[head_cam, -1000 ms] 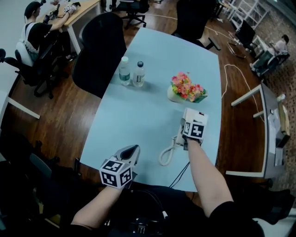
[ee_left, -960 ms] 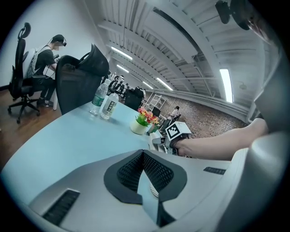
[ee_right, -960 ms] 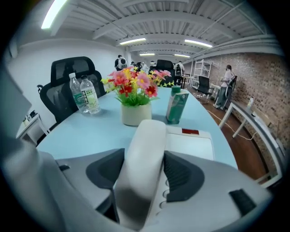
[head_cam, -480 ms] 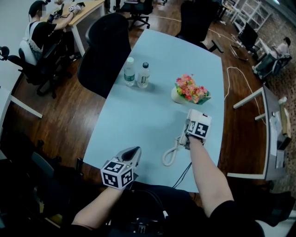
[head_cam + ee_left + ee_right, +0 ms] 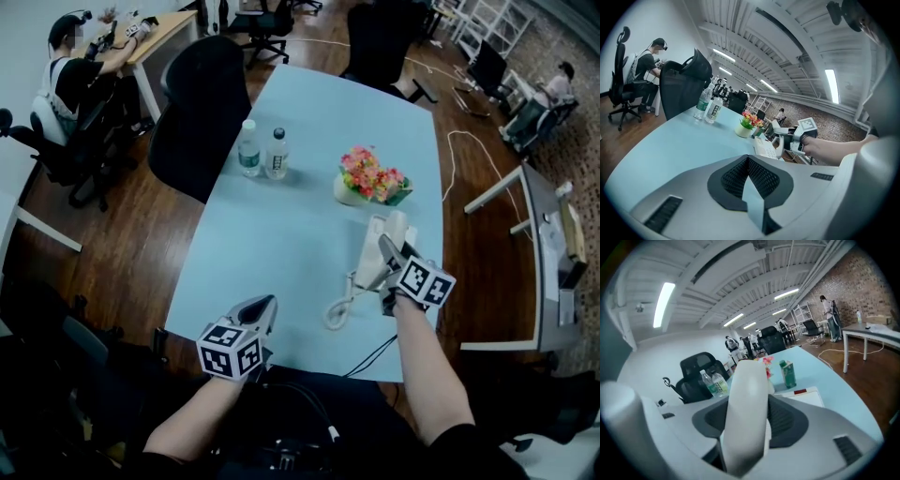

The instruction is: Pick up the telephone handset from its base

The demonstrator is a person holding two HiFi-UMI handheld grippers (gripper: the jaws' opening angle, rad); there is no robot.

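The white telephone handset [image 5: 746, 394] stands lifted between the jaws of my right gripper [image 5: 749, 427], and the jaws are closing onto it. From the head view, the handset [image 5: 371, 265] hangs just above the white base [image 5: 382, 231] with the right gripper [image 5: 392, 258] behind it. Its coiled cord [image 5: 338, 306] trails down onto the table. The left gripper view shows the handset [image 5: 777, 136] held over the base [image 5: 764, 147]. My left gripper [image 5: 264, 308] rests shut and empty near the table's front edge.
A pot of flowers [image 5: 372, 177] stands just beyond the phone, and two water bottles [image 5: 263, 150] stand further left on the pale blue table [image 5: 291, 234]. A green carton [image 5: 789, 373] is by the flowers. Black office chairs [image 5: 202, 112] line the table's left side.
My right gripper has risen and rolled with the handset, lifting it off the base. The cord now trails from it. The left gripper has stayed put.
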